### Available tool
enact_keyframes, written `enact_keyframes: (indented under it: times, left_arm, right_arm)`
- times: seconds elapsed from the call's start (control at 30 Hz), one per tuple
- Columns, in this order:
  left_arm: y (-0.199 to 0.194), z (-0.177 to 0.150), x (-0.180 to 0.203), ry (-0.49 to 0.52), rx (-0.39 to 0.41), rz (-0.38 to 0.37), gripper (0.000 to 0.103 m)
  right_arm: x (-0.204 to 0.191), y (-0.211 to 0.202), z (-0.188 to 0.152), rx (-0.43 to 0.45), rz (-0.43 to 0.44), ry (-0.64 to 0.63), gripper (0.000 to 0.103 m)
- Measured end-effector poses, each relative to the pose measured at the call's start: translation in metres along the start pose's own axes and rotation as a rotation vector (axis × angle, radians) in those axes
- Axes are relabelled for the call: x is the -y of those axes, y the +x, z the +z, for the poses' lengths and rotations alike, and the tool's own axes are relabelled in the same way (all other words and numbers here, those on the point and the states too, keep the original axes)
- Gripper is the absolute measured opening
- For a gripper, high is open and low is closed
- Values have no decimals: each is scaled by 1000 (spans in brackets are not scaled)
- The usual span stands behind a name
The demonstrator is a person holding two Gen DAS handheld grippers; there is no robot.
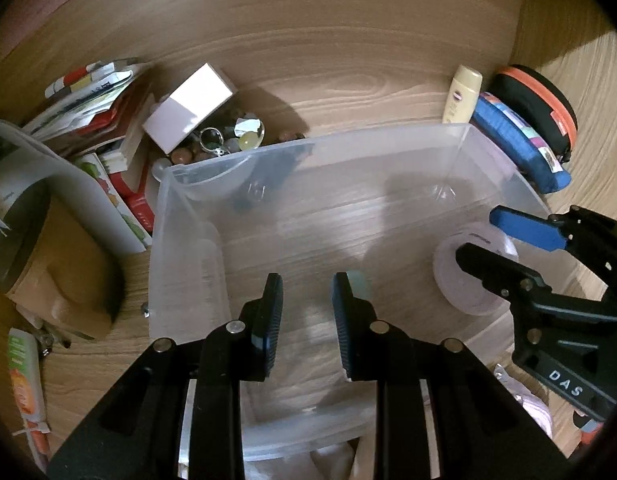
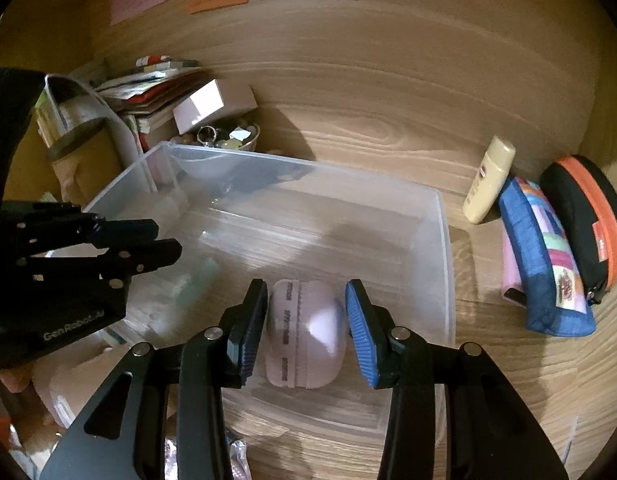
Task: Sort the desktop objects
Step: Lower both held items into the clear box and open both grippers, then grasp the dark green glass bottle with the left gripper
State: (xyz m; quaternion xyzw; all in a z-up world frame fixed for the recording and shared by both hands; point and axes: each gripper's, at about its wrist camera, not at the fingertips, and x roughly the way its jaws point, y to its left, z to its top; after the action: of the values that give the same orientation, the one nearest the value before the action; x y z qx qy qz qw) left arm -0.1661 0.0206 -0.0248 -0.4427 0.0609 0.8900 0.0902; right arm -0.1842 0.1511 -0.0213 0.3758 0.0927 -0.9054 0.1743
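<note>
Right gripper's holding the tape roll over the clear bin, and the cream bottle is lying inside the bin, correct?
Not quite. The cream bottle stands outside the clear bin, on the desk beyond its right wall, next to the blue pouch; the right wrist view shows it. The rest holds: the right gripper has the tape roll between its fingers, over the bin.

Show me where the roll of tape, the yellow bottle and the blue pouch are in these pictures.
roll of tape (image 2: 304, 336): right wrist view, on its pale outer band.
yellow bottle (image 2: 488, 182): right wrist view, on the middle of its body.
blue pouch (image 2: 548, 280): right wrist view, on its patchwork side.
</note>
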Motion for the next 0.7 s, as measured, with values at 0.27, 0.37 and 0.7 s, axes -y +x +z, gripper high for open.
enact_keyframes:
  times: [0.27,0.37,0.7]
  left_arm:
    - [-20,0,-6,-18,68,20,51]
    - [-37,0,-8,-13,104,36,54]
    - [-97,-17,-18,-7,230,99,94]
  right_arm:
    - [-6,-15,3,69,-54,-42,68]
    - [-8,-19,5,85,-63,-48,76]
    - [-16,-46,5,108,-54,-50,81]
